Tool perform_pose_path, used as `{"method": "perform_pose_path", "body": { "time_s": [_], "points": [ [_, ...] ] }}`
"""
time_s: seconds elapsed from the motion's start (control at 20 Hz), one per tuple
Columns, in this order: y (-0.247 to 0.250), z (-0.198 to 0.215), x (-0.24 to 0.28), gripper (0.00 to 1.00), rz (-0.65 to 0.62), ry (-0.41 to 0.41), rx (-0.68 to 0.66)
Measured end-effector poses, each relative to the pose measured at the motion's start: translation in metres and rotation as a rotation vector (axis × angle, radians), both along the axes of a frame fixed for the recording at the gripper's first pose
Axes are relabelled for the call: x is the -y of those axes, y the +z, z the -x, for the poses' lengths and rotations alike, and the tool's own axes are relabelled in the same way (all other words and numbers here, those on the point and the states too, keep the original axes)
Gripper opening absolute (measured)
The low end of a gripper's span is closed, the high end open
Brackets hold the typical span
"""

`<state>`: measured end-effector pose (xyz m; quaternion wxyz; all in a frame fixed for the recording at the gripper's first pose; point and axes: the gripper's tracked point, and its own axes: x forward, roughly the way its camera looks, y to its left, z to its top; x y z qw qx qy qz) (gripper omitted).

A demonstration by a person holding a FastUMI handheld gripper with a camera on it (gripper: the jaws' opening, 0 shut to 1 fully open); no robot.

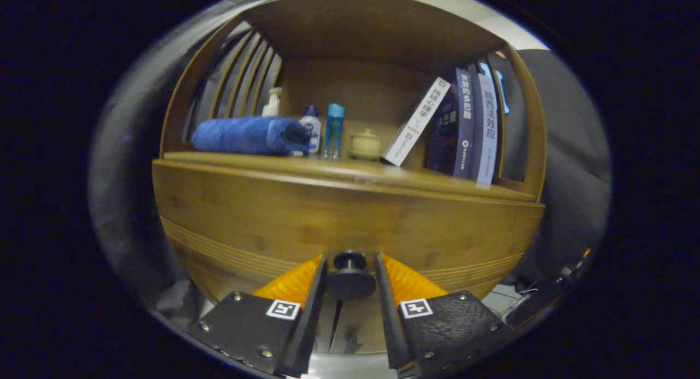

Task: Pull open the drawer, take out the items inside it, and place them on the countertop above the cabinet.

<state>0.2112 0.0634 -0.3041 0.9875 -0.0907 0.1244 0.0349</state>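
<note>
Gripper [350, 272] fingers flank the dark round knob [350, 280] of the wooden drawer [350, 220], closed in narrow on both sides of it; whether both pads truly press on the knob I cannot tell.

Drawer front sits flush under the countertop [350, 174] of the bamboo cabinet [350, 34], with no gap visible, so its contents are hidden. On the countertop, from the left: a rolled blue towel [249, 134], a white pump bottle [272, 101] behind it, a small white bottle with a blue cap [311, 127], a clear blue bottle [333, 130], and a small cream lidded jar [366, 143]. Further right, 1 white book [416, 122] leans against 2 or 3 upright books [474, 127] by the cabinet's right side. Slatted side panels [246, 78] close the left of the shelf space.
</note>
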Motion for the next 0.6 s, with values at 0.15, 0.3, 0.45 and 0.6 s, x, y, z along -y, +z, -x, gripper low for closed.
{"method": "perform_pose_path", "body": {
  "time_s": [0.15,0.3,0.45,0.6],
  "points": [
    [-0.0004,0.0077,0.0032,0.51,0.009,-0.021,0.003],
    [-0.0029,-0.0016,0.0025,0.45,-0.141,-0.032,0.011],
    [0.0002,-0.0008,-0.0011,0.44,-0.241,-0.025,0.011],
    [-0.0015,0.002,-0.0008,0.43,-0.268,-0.042,-0.005]
  ]
}}
